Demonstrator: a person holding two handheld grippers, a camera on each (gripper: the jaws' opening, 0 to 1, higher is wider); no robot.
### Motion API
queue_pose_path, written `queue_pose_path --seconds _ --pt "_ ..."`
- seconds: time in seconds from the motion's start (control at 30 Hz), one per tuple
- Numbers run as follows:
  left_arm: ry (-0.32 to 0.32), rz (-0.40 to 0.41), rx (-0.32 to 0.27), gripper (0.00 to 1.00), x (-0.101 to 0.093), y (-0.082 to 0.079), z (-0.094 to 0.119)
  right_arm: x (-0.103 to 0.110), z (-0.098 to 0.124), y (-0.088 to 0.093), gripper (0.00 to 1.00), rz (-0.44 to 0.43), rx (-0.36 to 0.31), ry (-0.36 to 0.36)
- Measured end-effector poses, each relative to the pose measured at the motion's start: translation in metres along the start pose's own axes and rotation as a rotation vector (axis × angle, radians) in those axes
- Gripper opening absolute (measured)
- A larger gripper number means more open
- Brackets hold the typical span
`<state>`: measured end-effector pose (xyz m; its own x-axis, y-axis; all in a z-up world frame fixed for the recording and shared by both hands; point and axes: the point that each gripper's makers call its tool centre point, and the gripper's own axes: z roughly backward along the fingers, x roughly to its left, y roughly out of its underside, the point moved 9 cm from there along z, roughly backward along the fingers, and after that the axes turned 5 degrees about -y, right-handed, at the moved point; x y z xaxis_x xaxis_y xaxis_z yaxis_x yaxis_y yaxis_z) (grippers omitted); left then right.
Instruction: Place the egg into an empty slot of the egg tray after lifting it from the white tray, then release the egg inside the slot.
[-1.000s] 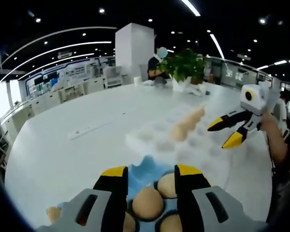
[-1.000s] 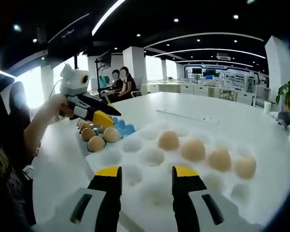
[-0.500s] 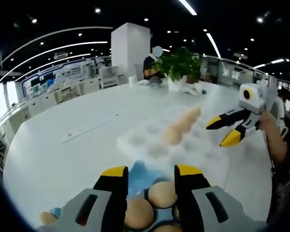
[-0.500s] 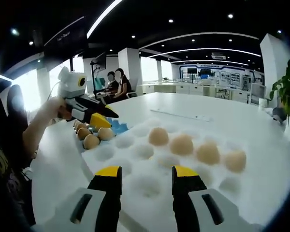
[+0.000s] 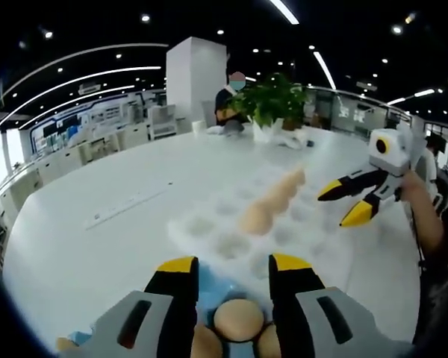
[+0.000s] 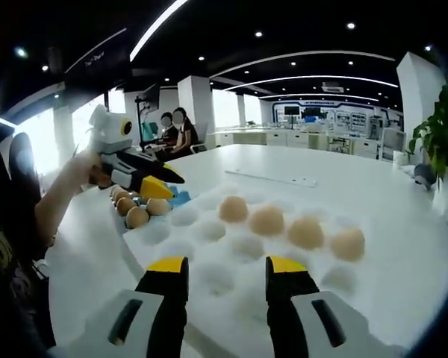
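Left gripper (image 5: 231, 270) hangs with jaws apart just over a brown egg (image 5: 238, 319) in the blue tray (image 5: 209, 291); beyond lies the white foam egg tray (image 6: 231, 257) holding four eggs, right gripper (image 6: 222, 268) open above it

white table (image 6: 373, 194) under egg tray (image 6: 209, 261)

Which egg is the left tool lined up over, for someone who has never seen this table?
Start at the big white egg tray on the round white table. At its near end sits a small blue holder of brown eggs. The egg is the one between the left tool's yellow tips, flanked by two half-hidden eggs.
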<state>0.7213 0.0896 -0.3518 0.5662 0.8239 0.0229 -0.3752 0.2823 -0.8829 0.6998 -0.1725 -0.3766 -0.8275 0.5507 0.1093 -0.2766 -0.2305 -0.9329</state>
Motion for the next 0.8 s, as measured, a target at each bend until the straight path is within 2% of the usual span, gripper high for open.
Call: queue_pose_path --seconds 0.27,0.8 --pt "0.013 -0.005 -0.004 0.37 0.003 -0.006 -0.012 -0.005 0.004 0.001 0.43 -0.005 -0.005 0.009" --pt "0.042 -0.026 -0.001 0.37 -0.009 -0.016 -0.033 -0.015 0.012 0.006 0.43 -0.019 -0.015 0.018"
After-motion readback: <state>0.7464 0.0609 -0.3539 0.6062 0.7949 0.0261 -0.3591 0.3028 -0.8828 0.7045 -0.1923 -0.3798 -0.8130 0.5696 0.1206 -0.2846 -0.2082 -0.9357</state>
